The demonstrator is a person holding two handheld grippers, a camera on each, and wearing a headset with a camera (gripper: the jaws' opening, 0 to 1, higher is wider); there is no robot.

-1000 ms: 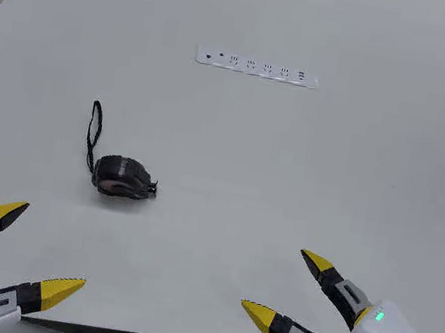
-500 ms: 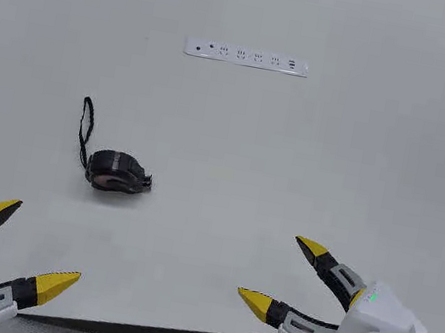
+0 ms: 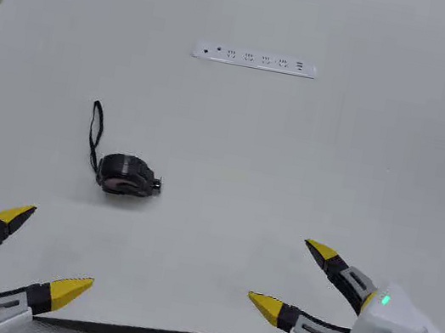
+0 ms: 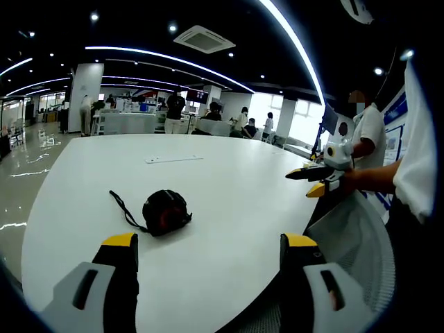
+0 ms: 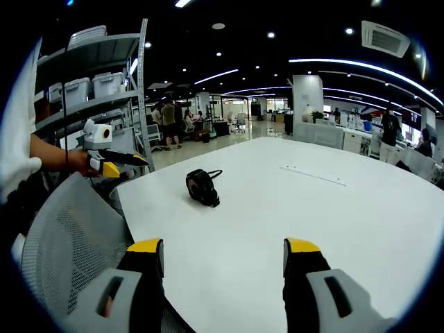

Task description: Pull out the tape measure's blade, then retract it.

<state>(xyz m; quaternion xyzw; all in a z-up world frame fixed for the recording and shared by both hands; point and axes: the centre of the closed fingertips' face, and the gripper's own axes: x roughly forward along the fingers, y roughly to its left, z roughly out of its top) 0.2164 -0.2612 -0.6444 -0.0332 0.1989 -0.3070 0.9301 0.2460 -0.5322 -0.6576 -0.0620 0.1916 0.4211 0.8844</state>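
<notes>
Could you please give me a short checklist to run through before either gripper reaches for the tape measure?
1. The left gripper is open: ok, jaws spread wide.
2. The right gripper is open: ok, likewise.
3. The tape measure is free: ok, alone on the table, touched by neither gripper.
4. Blade retracted: ok, no length of it shows outside the case.
5. The strap is clear: ok, it trails toward the far side.
6. Where the blade's hook sits: cannot tell, too small.

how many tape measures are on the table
1. The tape measure lies left of centre on the table, nearer than the power strip. Nothing there could hide another.
</notes>
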